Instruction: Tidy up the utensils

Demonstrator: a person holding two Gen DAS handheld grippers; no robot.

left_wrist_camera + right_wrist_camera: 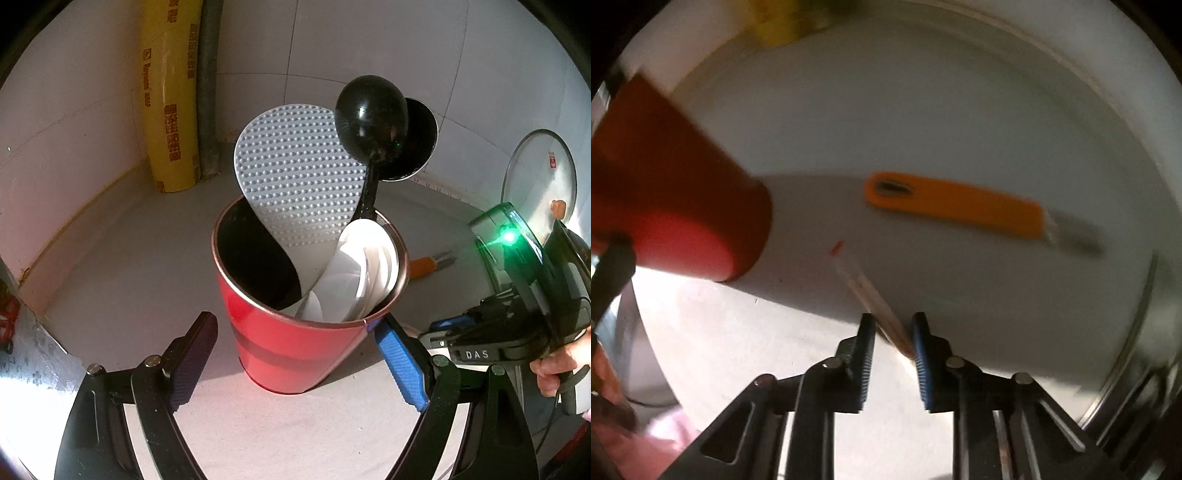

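While the left gripper (293,321) clasps the red cup (295,354) of utensils, the right gripper (894,325) stands barely parted, a thin pale stick (864,284) between its jaws and a blurred orange-handled tool (953,203) just ahead.

a pale grey table (110,280) carries an upright red cup (295,350), an orange-handled peeler (955,205) lying flat nearby, and a yellow wrap box (170,96) standing in the corner.

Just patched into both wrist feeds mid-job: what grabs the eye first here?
The red cup dominates the left wrist view, clamped by the left tool and crammed with a white dimpled rice paddle, a black ladle and white spoons. In the right wrist view an orange-handled peeler lies alone on the pale counter, beyond the narrowly parted right tool.
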